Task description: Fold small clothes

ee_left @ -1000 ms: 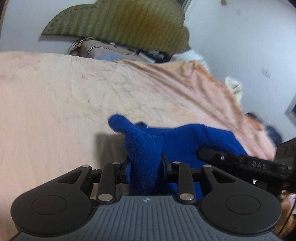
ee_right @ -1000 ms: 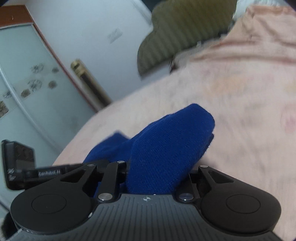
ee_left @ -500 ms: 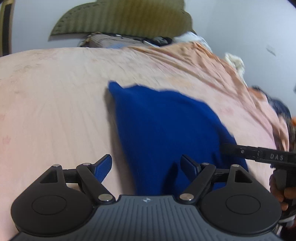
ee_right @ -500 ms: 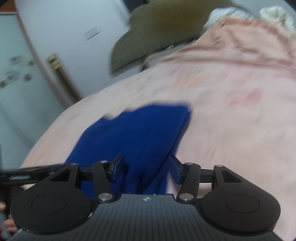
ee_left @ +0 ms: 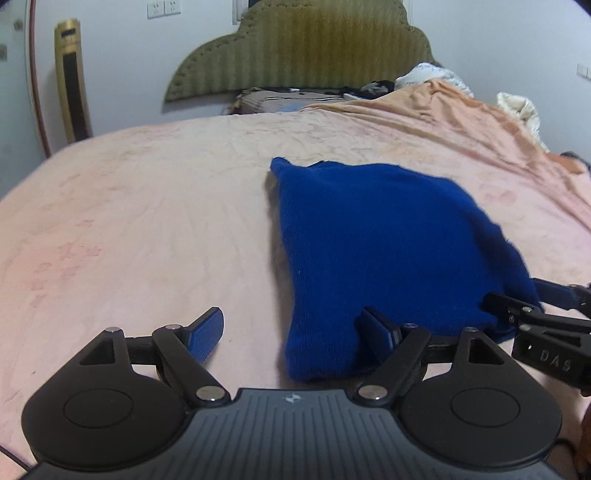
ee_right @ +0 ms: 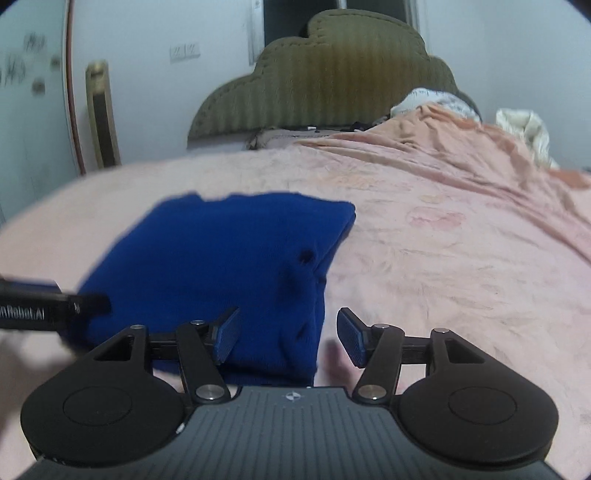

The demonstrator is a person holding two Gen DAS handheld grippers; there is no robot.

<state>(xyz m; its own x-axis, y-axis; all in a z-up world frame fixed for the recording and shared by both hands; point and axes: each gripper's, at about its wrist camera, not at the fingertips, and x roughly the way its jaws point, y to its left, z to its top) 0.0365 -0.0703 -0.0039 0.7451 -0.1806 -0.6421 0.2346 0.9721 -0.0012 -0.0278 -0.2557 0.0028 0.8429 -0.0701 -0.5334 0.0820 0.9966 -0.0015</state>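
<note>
We see the folded garment (ee_left: 384,251) lying on the bed (ee_left: 147,221), before the headboard (ee_left: 299,48); our left claw (ee_left: 295,332) at its near-left corner, our right claw (ee_right: 288,338) at its near-right.

— What's the room like?
— A bedroom with pale walls (ee_left: 122,66). A bed (ee_left: 147,206) under a pink, creased blanket fills most of it, backed by an olive ribbed headboard (ee_left: 306,48) with a scalloped top.
— Anything beside it?
— A tall gold tower fan (ee_left: 72,81) stands by the left wall, with white sockets (ee_left: 164,8) above. Rumpled pale bedding (ee_left: 517,107) sits at the far right edge.
</note>
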